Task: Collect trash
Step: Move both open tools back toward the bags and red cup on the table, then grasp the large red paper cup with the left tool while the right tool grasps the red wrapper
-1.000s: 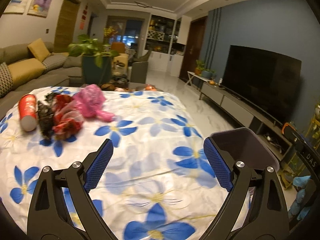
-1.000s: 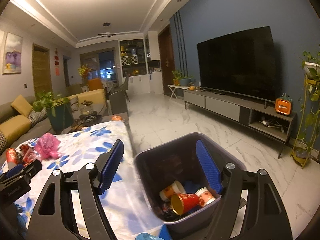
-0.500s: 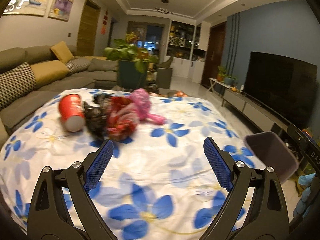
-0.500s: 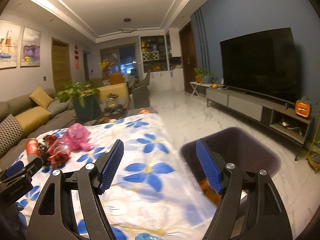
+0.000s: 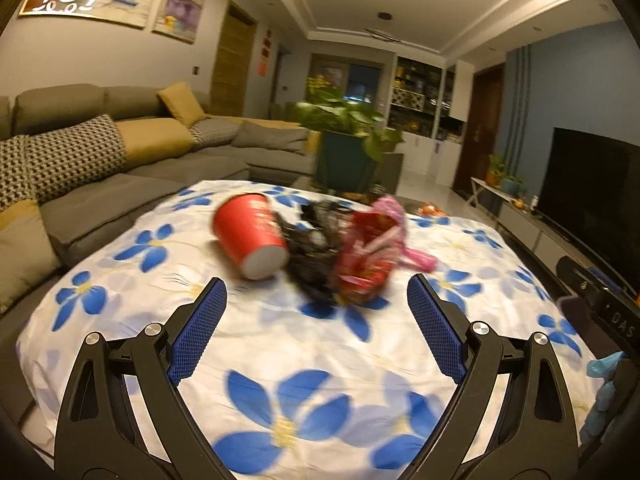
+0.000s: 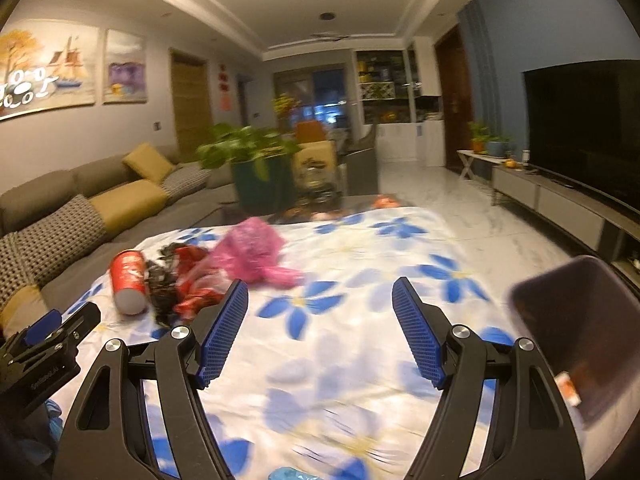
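Observation:
A pile of trash lies on the flowered tablecloth (image 5: 304, 364): a red paper cup (image 5: 250, 236) on its side, a black crumpled bag (image 5: 316, 240), a red wrapper (image 5: 366, 260) and a pink plastic bag (image 5: 394, 208). My left gripper (image 5: 316, 320) is open just short of the pile, nothing between its fingers. In the right wrist view the same red cup (image 6: 128, 280), red wrapper (image 6: 196, 276) and pink bag (image 6: 252, 252) sit far left. My right gripper (image 6: 320, 328) is open and empty over the cloth. The dark trash bin (image 6: 584, 332) stands off the table's right edge.
A grey sofa (image 5: 120, 160) with yellow and patterned cushions runs along the left. A potted plant (image 5: 344, 140) stands behind the table. A TV (image 6: 584, 128) and low cabinet (image 6: 552, 200) line the right wall across marble floor (image 6: 480, 220). The left gripper's body (image 6: 44, 344) shows at lower left.
Both grippers swung left from the bin toward the pile. The left one closed in on the cup and wrappers. The bin slid to the right edge of the right wrist view.

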Available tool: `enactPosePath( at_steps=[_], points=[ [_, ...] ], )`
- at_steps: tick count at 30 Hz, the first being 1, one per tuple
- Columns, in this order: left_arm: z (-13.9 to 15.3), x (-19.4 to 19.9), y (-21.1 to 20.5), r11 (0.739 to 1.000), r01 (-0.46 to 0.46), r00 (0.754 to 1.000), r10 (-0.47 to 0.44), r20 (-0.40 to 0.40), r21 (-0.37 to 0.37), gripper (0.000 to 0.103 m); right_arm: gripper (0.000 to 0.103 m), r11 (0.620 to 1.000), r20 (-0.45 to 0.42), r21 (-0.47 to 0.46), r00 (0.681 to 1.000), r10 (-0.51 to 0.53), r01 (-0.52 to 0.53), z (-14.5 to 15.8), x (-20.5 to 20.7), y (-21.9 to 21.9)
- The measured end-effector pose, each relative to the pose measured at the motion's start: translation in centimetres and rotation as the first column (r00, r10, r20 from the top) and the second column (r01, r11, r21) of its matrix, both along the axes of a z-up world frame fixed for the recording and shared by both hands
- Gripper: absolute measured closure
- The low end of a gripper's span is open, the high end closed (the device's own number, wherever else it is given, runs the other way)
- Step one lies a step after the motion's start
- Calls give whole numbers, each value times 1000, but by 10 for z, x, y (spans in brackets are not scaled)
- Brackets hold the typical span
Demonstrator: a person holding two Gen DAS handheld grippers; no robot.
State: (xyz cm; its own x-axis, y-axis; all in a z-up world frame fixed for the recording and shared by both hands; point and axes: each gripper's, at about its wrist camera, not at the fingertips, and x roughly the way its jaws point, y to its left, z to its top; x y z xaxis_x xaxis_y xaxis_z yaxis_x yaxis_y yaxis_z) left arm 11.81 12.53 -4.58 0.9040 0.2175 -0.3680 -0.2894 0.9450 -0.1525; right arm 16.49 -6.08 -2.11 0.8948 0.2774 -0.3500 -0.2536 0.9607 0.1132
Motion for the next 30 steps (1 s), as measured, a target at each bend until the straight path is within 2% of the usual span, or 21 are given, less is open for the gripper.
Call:
enactPosePath(
  at_steps=[7,16,18,22,24,27,30],
  points=[
    [4,-2,41,997,-74,997,74,21,-19,13,36,992,-7,-33,992,124,-124,-1,36,69],
    [5,8,69,994,-102,994,103,34,-36,13,49,982,-75,-80,983,166,-172,-16,91,126],
    [4,12,74,994,-102,994,103,34,-45,13,55,982,-92,-76,982,166,-173,-18,101,130],
    [4,21,76,994,-95,995,97,30,-50,13,74,976,-152,-63,969,197,-208,-29,112,136],
    [3,26,74,995,-90,996,91,22,-48,13,79,973,-142,-88,969,200,-214,-34,108,138],
    [0,33,74,995,-87,996,88,7,-55,13,95,973,-110,-98,974,196,-207,-31,96,129],
    [-5,39,74,994,-81,997,81,-10,-73,13,98,982,-77,-69,983,168,-173,-26,85,109]
  ],
)
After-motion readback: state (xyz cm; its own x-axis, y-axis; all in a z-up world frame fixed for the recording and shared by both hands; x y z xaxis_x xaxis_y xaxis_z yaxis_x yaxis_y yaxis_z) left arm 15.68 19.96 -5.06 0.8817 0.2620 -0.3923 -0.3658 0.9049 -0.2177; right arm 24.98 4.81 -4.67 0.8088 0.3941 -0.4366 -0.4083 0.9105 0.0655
